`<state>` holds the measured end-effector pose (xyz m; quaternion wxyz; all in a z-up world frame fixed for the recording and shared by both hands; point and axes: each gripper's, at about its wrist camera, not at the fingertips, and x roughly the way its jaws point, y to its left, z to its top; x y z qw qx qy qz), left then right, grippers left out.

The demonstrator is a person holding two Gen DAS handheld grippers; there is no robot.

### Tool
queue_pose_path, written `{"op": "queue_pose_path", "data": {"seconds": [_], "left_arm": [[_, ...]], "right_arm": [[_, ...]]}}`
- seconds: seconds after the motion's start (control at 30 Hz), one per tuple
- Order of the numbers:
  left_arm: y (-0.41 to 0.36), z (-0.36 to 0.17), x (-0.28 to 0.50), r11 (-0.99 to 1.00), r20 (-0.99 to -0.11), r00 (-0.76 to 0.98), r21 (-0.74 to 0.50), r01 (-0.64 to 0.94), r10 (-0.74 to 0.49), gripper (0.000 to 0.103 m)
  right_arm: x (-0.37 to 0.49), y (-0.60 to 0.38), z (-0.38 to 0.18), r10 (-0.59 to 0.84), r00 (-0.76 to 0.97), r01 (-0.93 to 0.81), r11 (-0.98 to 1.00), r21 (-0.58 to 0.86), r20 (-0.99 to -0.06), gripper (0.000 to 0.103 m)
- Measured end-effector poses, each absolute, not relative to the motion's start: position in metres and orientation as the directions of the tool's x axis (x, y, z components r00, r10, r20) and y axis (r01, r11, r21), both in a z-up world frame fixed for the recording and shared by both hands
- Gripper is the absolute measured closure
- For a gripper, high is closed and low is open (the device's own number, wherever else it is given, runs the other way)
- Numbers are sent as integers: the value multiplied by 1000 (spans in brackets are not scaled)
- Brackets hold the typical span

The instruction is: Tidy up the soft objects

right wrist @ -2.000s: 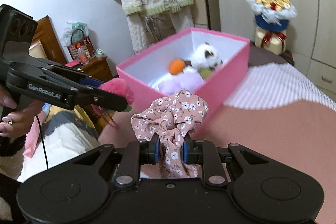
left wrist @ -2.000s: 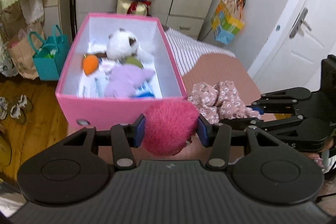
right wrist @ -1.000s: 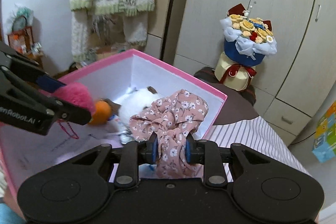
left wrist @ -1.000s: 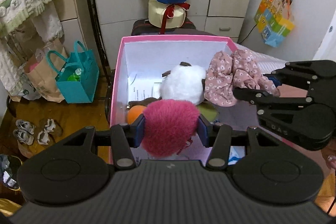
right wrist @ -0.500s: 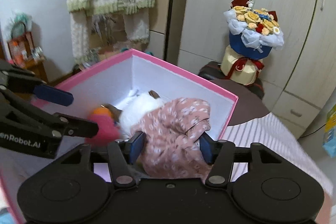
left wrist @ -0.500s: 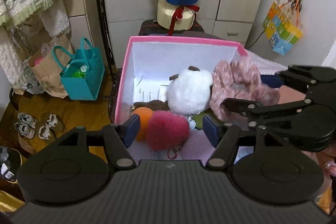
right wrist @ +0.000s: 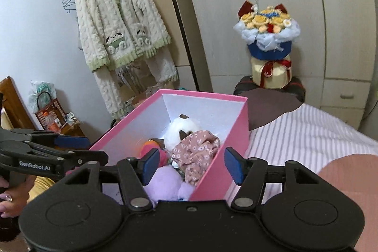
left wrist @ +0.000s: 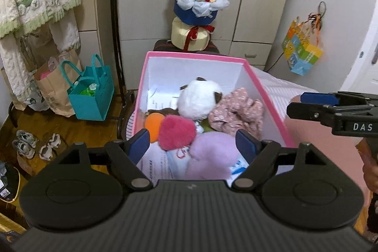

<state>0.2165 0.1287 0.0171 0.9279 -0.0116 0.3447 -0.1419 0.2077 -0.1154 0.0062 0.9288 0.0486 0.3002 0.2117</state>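
Overhead, both grippers' fingers [left wrist: 139,144] opening, empty — pompom [left wrist: 177,132], scrunchie [left wrist: 237,111] inside pink box [left wrist: 271,108]

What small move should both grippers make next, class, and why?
Probably draw both back from the pink box: the fuzzy pink ball and floral scrunchie lie inside, and the opening left gripper and right gripper hold nothing.

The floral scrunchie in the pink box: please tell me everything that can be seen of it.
The floral scrunchie is dusty pink fabric printed with small white flowers, gathered into soft crumpled folds. It lies loose inside the pink box, near the right wall as the left wrist view shows it. It leans against the white plush toy and sits above the lilac plush. No gripper touches it.
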Motion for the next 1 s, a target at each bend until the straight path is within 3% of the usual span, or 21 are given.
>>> {"op": "queue_pose_path", "data": {"seconds": [0.37,0.43,0.63,0.73,0.87,1.0], "left_arm": [[111,38,162,949,-598,747,-79,306,-291,3],[106,42,153,950,-599,748,-73,305,-286,2],[88,52,138,959,-663,712,-32,281,-230,0],[84,56,125,955,-652,718,-30,294,-242,0],[76,62,108,954,-627,740,-16,300,-243,0],[67,63,94,963,-587,779,-6,269,-221,0]], "right_arm": [[146,-116,32,369,766,-379,921,95,-527,28],[136,-119,36,360,775,-375,923,80,-519,18],[113,-132,43,315,785,-327,942,76,-533,8],[102,-140,44,232,808,-250,967,42,-542,2],[85,-146,45,83,828,-108,994,-13,-554,0],[69,-156,47,102,827,-109,994,20,-553,0]]}}
